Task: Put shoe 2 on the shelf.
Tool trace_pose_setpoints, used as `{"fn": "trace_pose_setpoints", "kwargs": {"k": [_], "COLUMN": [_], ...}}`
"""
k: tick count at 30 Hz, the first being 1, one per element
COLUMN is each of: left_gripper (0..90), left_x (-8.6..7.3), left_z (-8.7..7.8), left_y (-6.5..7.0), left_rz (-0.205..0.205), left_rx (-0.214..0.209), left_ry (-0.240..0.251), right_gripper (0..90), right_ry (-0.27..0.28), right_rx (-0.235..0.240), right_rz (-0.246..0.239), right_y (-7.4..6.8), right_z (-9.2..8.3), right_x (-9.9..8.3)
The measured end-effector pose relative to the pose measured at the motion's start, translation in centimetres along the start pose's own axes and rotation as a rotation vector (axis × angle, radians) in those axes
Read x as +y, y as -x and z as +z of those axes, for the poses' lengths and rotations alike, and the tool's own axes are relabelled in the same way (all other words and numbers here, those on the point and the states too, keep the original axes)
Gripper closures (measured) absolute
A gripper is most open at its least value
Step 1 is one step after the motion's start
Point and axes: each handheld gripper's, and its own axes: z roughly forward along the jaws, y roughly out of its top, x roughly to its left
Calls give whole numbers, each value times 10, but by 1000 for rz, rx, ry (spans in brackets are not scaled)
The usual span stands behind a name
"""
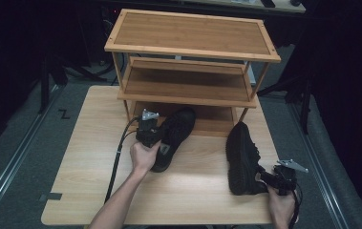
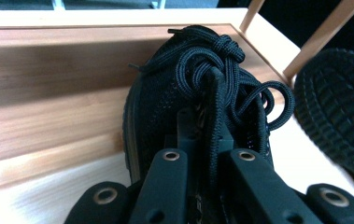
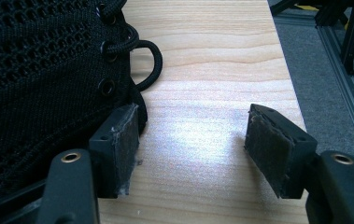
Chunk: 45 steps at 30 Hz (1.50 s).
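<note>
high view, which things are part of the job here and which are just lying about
In the job:
- left shoe, gripped by the left gripper
- right shoe, beside the open right gripper
- wooden rack

Lying about:
- black stand legs on the floor

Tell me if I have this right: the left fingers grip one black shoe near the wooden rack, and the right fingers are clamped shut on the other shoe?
Not quite. The right gripper is open: the right gripper view shows its fingers spread apart over bare table, beside the other shoe, not clamped on it. The left gripper does grip its shoe near the rack.
</note>
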Motion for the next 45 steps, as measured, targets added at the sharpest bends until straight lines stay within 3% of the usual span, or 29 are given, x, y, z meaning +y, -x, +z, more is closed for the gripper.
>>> {"fn": "trace_pose_setpoints", "kwargs": {"k": [11, 19, 26, 31, 40, 45], "left_gripper": [884, 883, 883, 883, 878, 853], "left_x": [17, 25, 32, 33, 30, 29], "left_z": [21, 37, 50, 58, 72, 75], "left_y": [-7, -14, -12, -10, -9, -9], "left_rz": [-40, -140, -142, -181, -167, -108], "left_rx": [35, 84, 120, 131, 177, 208], "left_ry": [36, 109, 139, 196, 202, 194], "right_gripper": [350, 351, 354, 356, 358, 358], "right_ry": [0, -2, -3, -5, -4, -4], "right_rx": [2, 4, 2, 4, 4, 4], "right_rz": [-2, -8, -13, -14, -17, -17], "right_y": [0, -1, -2, -2, -2, -2], "right_z": [0, 0, 0, 0, 0, 0], "right_x": [0, 0, 0, 0, 0, 0]}}
